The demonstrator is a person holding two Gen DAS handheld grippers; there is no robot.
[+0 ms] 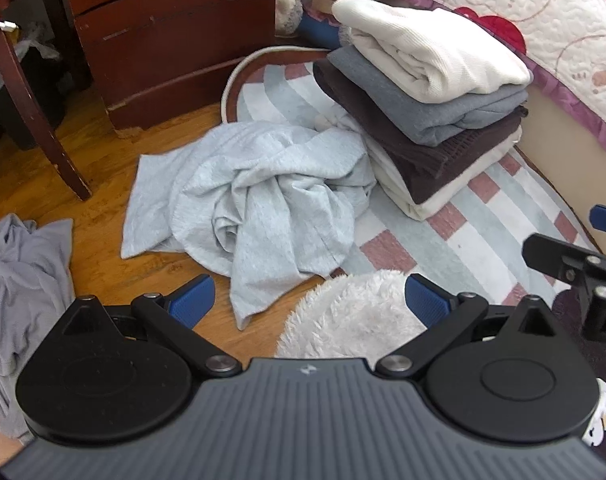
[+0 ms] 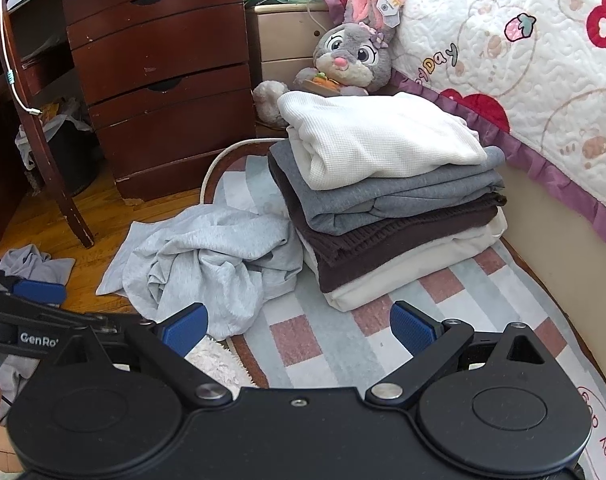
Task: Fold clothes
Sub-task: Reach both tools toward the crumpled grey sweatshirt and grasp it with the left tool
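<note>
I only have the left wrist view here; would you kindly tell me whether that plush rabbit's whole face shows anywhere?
Observer: Yes, in the right wrist view the plush rabbit shows its whole face, with a pink ear above.
Operator: Thank you. Is the right gripper holding anything?
Observer: No, the right gripper is open over the striped rug, nothing between its pads.
Operator: Anything under the desk?
Observer: A white cable hangs there.

I am seeing a plush rabbit sitting at twelve o'clock against the quilt, a wooden drawer chest standing at ten, and a striped rug lying underneath.
</note>
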